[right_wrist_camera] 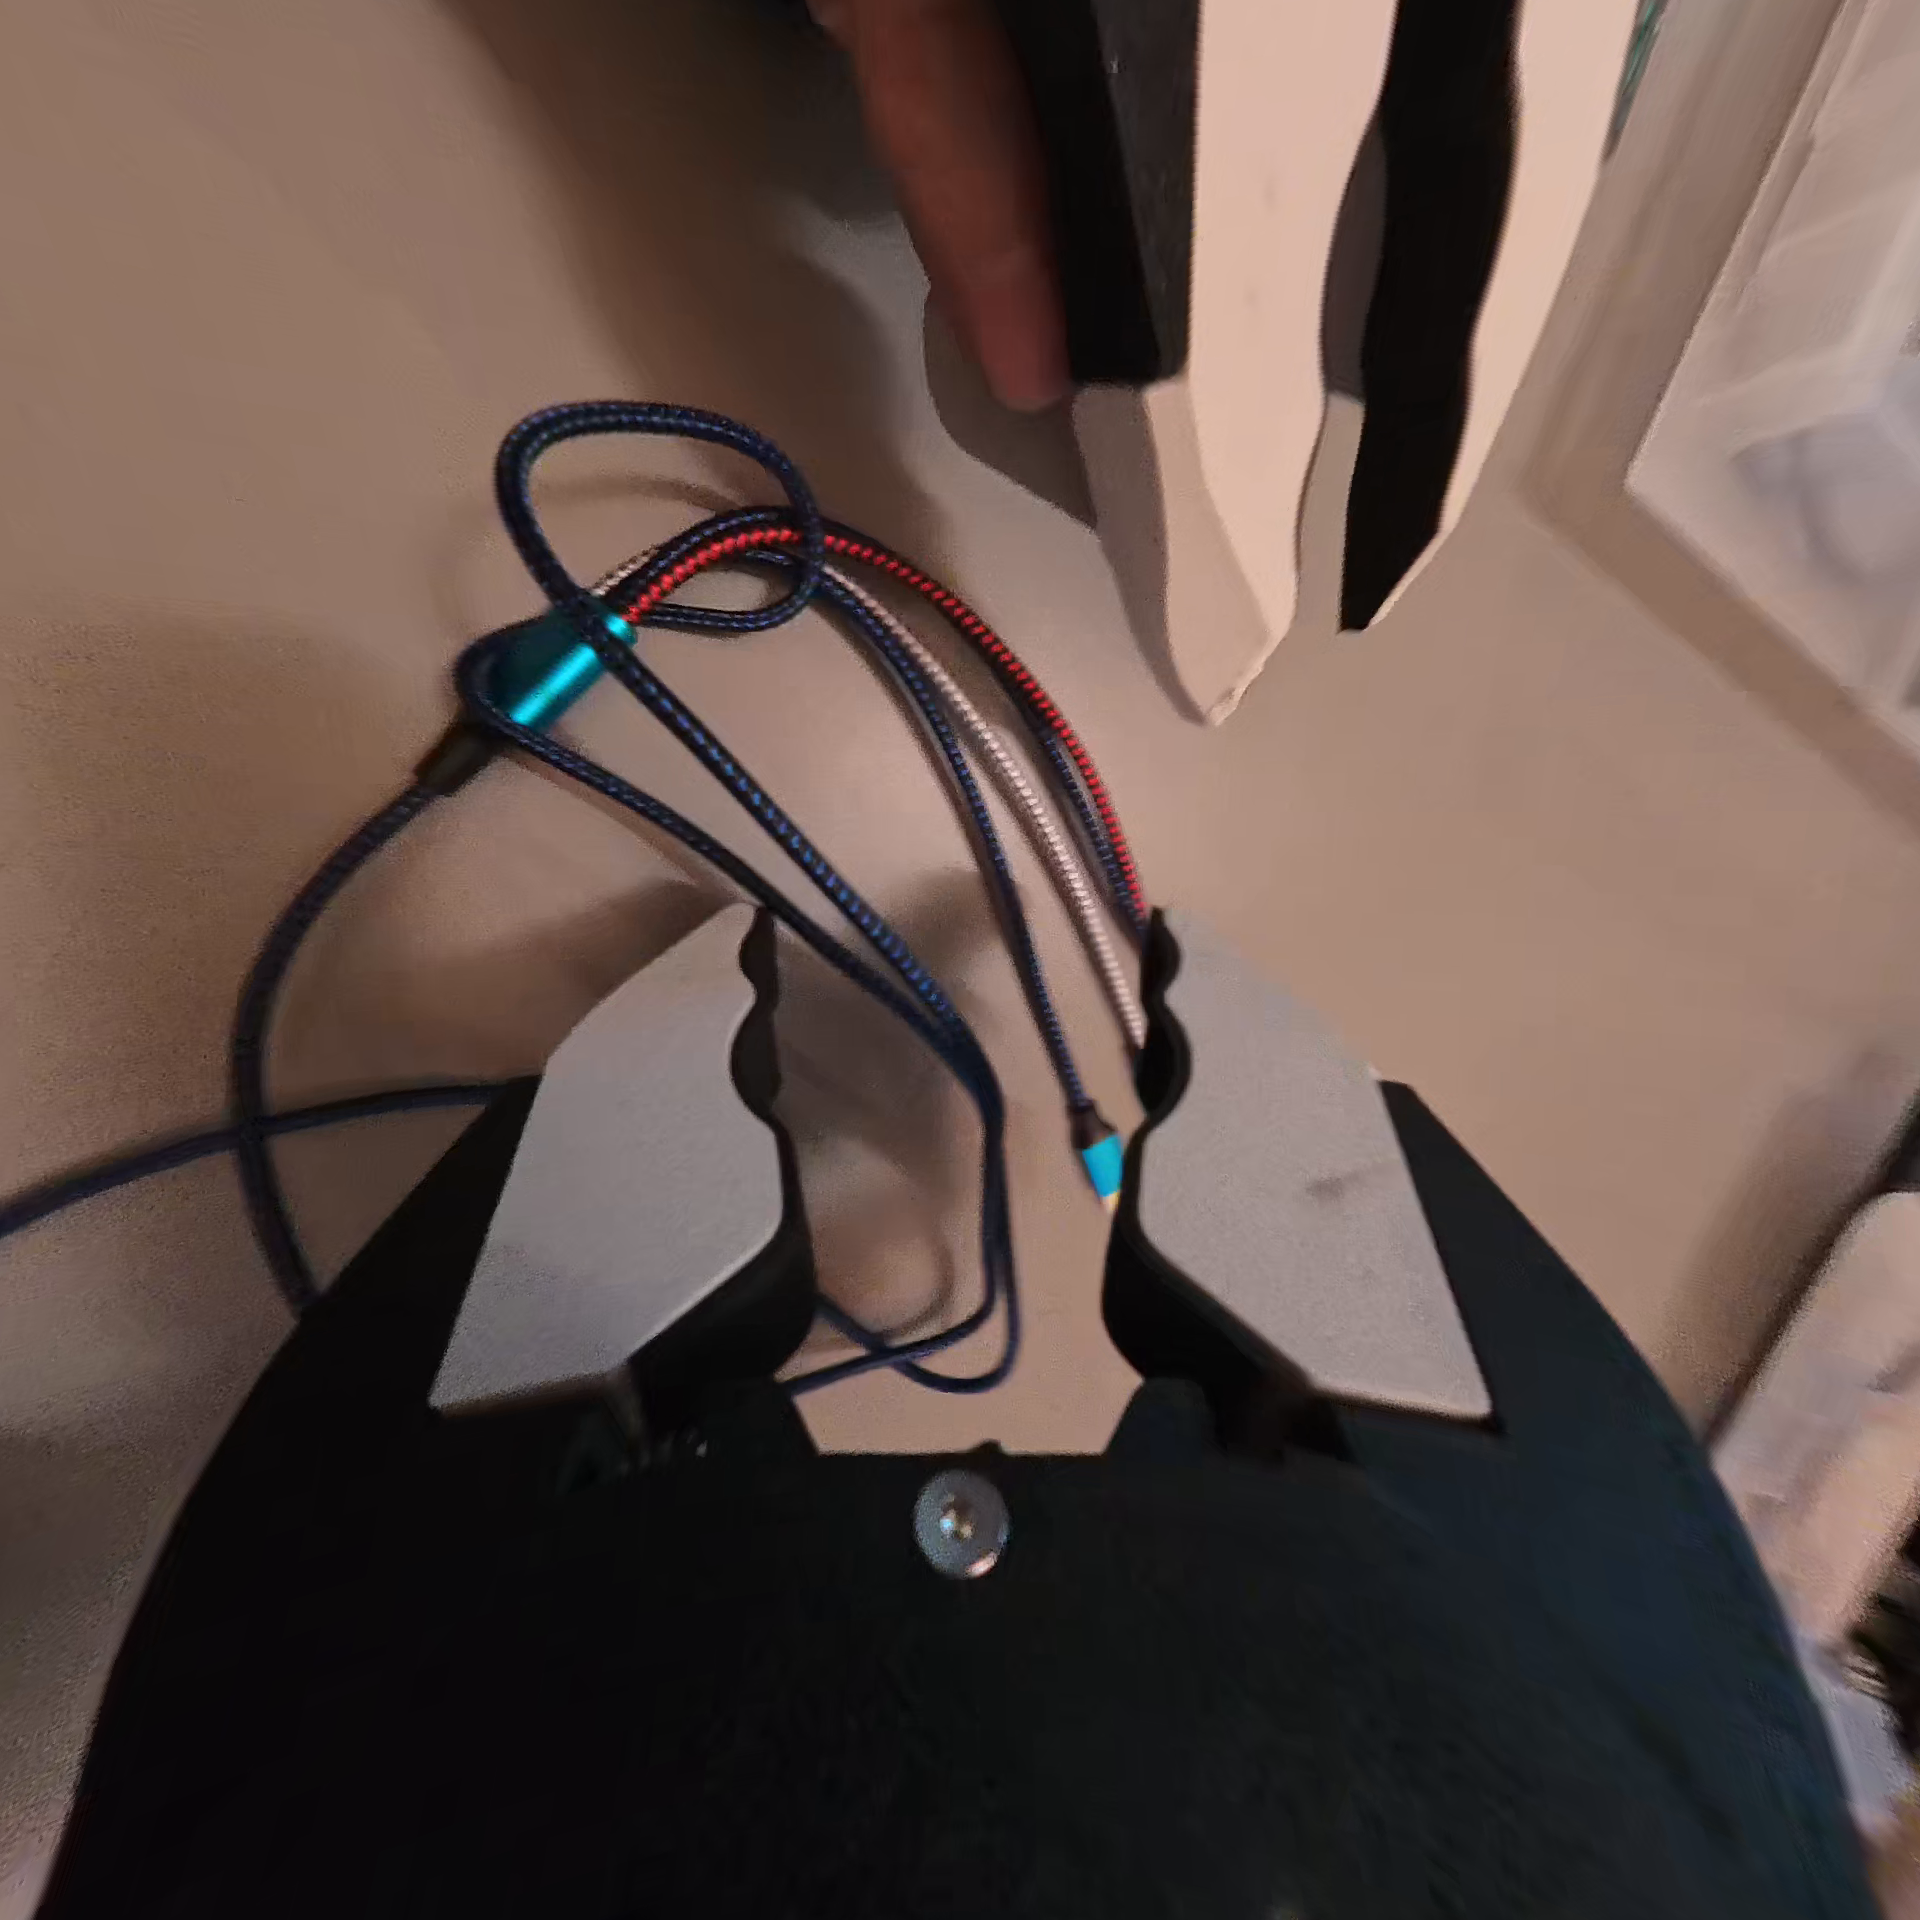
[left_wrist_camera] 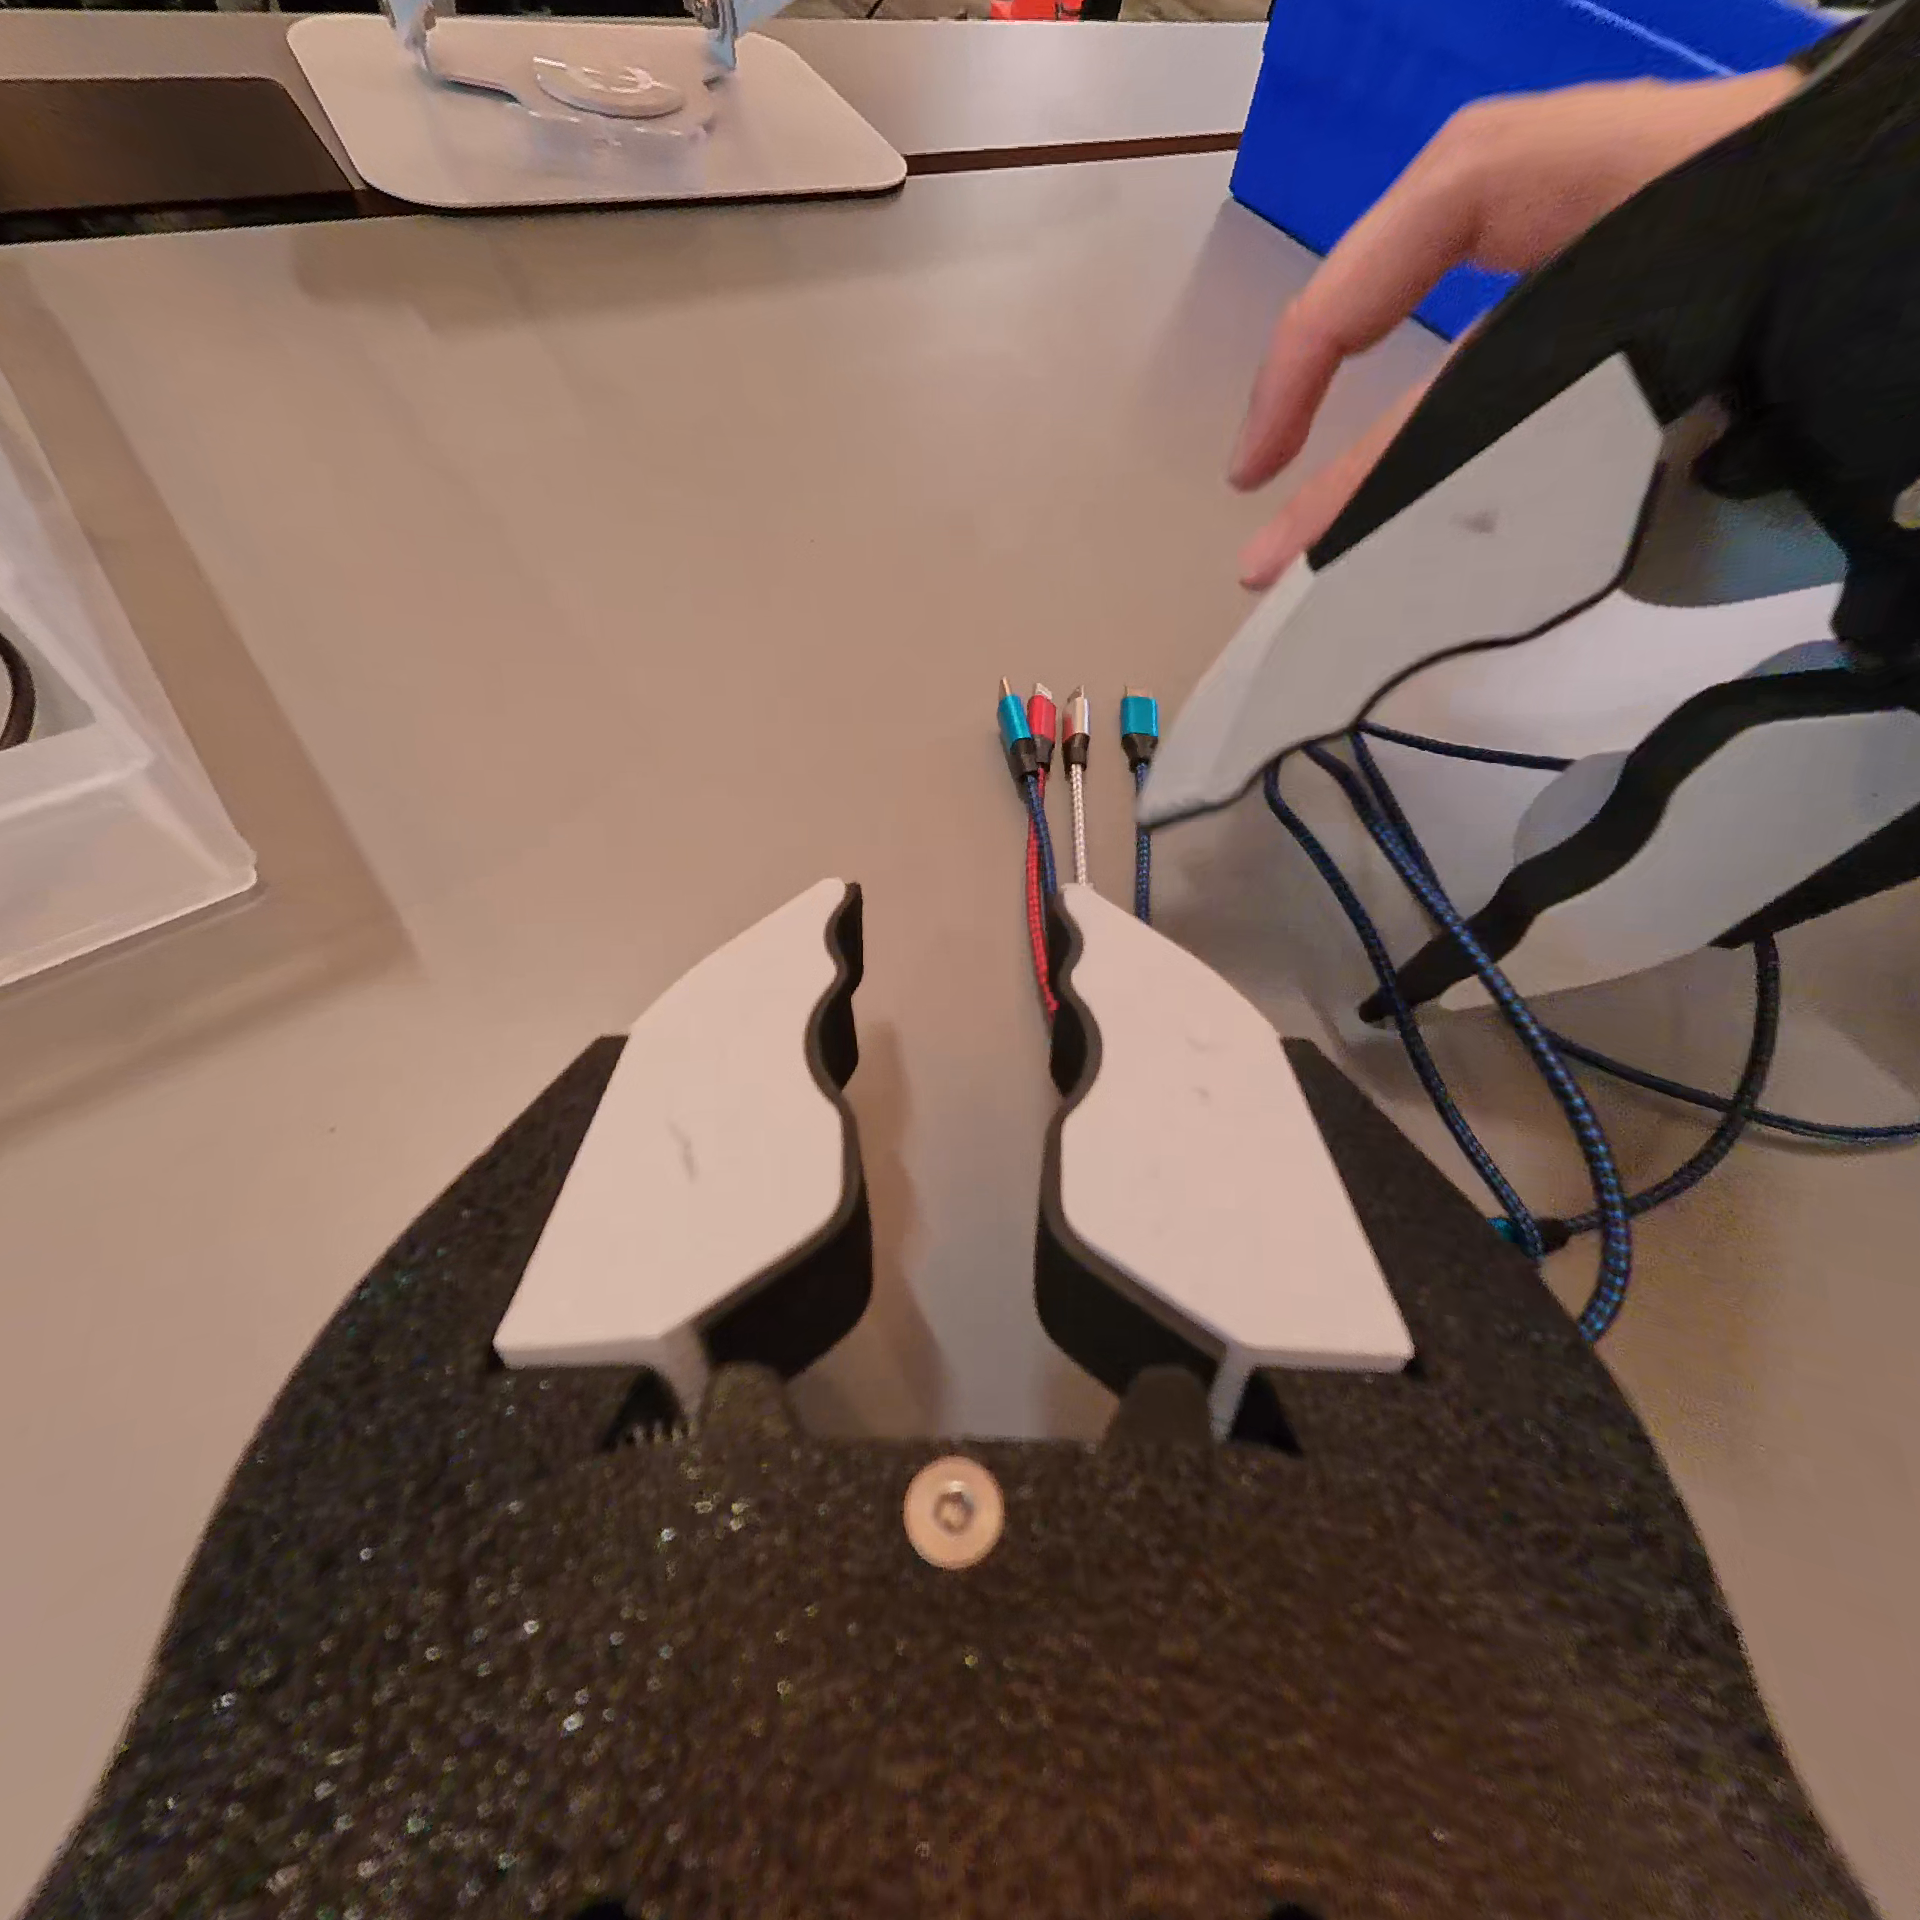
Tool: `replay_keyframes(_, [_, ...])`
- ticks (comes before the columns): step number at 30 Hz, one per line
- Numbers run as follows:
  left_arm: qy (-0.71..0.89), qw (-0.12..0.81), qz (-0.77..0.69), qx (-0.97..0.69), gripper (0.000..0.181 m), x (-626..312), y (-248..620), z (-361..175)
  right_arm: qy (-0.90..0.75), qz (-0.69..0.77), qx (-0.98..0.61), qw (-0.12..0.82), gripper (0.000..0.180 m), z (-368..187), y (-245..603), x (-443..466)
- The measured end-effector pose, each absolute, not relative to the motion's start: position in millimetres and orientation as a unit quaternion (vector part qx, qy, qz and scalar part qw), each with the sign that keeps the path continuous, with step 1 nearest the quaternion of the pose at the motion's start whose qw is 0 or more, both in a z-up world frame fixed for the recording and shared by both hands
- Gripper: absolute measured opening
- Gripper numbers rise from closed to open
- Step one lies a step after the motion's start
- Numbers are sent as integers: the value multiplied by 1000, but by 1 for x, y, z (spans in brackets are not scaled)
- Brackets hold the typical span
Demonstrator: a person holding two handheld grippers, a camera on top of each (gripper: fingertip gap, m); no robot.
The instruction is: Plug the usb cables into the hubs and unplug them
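Note:
A multi-headed braided USB cable lies on the beige table (left_wrist_camera: 623,623). Its blue, red, silver and blue plugs (left_wrist_camera: 1075,717) lie side by side just ahead and right of my left gripper (left_wrist_camera: 956,904), which is open and empty. My right gripper (right_wrist_camera: 958,920) is open; blue, silver and red strands (right_wrist_camera: 1039,831) lie on the table between and under its fingers, ungripped. A teal plug (right_wrist_camera: 1101,1164) lies by its right finger. A teal splitter sleeve (right_wrist_camera: 551,665) joins the strands. The right gripper also shows in the left wrist view (left_wrist_camera: 1257,909) over the blue loops. I see no hub.
A blue box (left_wrist_camera: 1403,104) stands at the back right, with a person's hand (left_wrist_camera: 1403,260) in front of it. A monitor stand base (left_wrist_camera: 603,114) sits at the back. A clear plastic container (left_wrist_camera: 83,779) is at the left. The left gripper (right_wrist_camera: 1283,670) shows in the right wrist view. The teal plug (right_wrist_camera: 1101,1164) sits 7 cm or so from the ends of my right fingers. The left camera catches it too, in the left wrist view (left_wrist_camera: 1146,712).

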State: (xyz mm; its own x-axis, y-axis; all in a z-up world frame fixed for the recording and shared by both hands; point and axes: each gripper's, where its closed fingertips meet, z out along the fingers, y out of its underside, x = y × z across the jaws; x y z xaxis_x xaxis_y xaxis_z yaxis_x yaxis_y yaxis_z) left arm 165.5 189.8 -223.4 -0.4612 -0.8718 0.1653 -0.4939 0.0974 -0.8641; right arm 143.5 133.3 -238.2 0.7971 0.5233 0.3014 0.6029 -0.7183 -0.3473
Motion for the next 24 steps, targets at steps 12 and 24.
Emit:
replay_keyframes(12, [530, 165, -599, -577, 31, 173, 243, -198, -298, 53, -940, 156, 91, -268, 156, 143])
replay_keyframes(24, [536, 160, -611, -560, 27, 171, 239, -194, -310, 69, -939, 133, 6, -263, 134, 139])
